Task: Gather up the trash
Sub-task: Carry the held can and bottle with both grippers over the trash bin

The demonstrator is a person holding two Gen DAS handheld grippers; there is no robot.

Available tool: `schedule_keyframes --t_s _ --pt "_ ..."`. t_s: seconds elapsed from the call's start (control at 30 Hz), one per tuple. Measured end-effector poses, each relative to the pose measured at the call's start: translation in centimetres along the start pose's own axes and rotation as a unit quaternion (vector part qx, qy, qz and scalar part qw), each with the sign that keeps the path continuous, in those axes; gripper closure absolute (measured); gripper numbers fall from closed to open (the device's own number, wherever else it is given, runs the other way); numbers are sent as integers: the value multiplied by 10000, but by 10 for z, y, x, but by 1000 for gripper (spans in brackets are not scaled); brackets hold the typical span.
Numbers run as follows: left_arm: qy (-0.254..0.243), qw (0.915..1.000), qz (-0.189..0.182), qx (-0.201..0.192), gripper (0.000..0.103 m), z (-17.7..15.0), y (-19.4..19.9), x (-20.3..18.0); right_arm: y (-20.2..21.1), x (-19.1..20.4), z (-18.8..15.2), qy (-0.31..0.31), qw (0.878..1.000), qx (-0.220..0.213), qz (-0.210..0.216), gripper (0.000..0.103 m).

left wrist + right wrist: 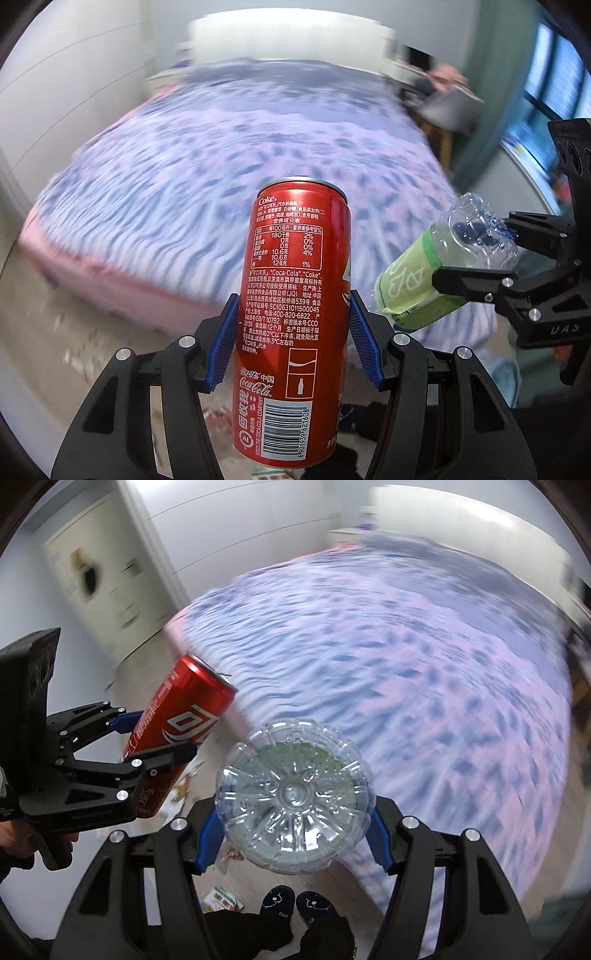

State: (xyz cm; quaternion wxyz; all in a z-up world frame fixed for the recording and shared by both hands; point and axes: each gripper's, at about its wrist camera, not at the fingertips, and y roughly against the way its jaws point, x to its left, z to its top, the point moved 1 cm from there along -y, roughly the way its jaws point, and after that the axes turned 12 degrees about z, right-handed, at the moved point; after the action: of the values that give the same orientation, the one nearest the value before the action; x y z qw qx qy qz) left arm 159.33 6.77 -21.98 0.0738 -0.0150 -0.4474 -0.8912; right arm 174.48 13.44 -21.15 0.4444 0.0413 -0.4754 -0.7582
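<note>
My left gripper (293, 339) is shut on a red Coca-Cola can (291, 314), held upright in the air between its blue pads (225, 339). The can also shows in the right wrist view (177, 727), tilted, with the left gripper (147, 738) around it. My right gripper (293, 834) is shut on a clear plastic bottle (293, 797) with a green label; its base faces the camera. In the left wrist view the bottle (443, 258) lies sideways in the right gripper (476, 258), close to the right of the can.
A bed with a purple-and-blue patterned cover (240, 166) fills the room ahead, blurred by motion. White wardrobe doors (221, 528) stand left. Scraps of litter (221, 901) lie on the pale floor by the person's dark slippers (295, 904). A window (554, 85) is at right.
</note>
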Motion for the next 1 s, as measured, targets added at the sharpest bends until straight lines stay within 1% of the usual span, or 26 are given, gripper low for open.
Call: schedule_keyframes --t_s 0.1,0.17,0.23,0.27,0.33,0.37,0.4,0.43,0.47,0.5,0.67,0.8,0.83,0.87,0.9,0.97,1.0 --pt "-603 9972 -429 -92 48 13 -5 -38 23 -21 -21 -501 9977 -234 -380 42" --pt "-871 9942 -619 -134 48 20 -7 -60 43 -37 -39 -886 9930 -421 -658 42" --pt "-1187 9888 -887 -173 48 27 -6 -92 67 -52 -59 -1250 9858 -620 -932 42" --pt "-1398 9845 -1037 -208 48 30 -5 -111 76 -58 -66 -1370 9828 -691 -1024 42" --pt "-1745 9760 -1278 -257 48 33 -3 -144 101 -72 -87 -1699 9732 -887 -1272 42" --pt "-1939 9704 -1414 -281 48 35 -2 -164 108 -77 -94 -1816 9694 -949 -1354 42" --pt "-2061 9665 -1501 -296 48 35 0 -177 117 -83 -103 -1945 9649 -1015 -1444 42" --pt "-2210 9611 -1627 -307 48 36 2 -197 131 -93 -117 -2148 9573 -1116 -1578 42" --pt "-2336 9563 -1726 -321 48 35 4 -214 140 -98 -126 -2259 9530 -1167 -1650 42" --pt "-2536 9487 -1857 -355 48 35 6 -240 149 -105 -136 -2380 9479 -1225 -1729 42" --pt "-3033 9248 -2262 -402 48 34 14 -331 208 -140 -198 -2925 9186 -1522 -2180 42" --pt "-3472 9005 -2579 -447 48 20 33 -415 263 -166 -250 -3341 8916 -1761 -2497 42" --pt "-3547 8955 -2647 -469 48 16 38 -431 272 -169 -258 -3386 8878 -1785 -2557 42" --pt "-3665 8877 -2742 -505 48 11 44 -454 285 -174 -272 -3453 8817 -1816 -2654 42" --pt "-3747 8817 -2818 -534 48 7 50 -473 299 -179 -287 -3527 8751 -1851 -2749 42" --pt "-3836 8737 -2942 -548 48 0 58 -502 319 -185 -310 -3645 8641 -1898 -2904 42" --pt "-3897 8679 -3028 -561 48 -5 63 -520 331 -188 -324 -3726 8564 -1933 -3007 42"
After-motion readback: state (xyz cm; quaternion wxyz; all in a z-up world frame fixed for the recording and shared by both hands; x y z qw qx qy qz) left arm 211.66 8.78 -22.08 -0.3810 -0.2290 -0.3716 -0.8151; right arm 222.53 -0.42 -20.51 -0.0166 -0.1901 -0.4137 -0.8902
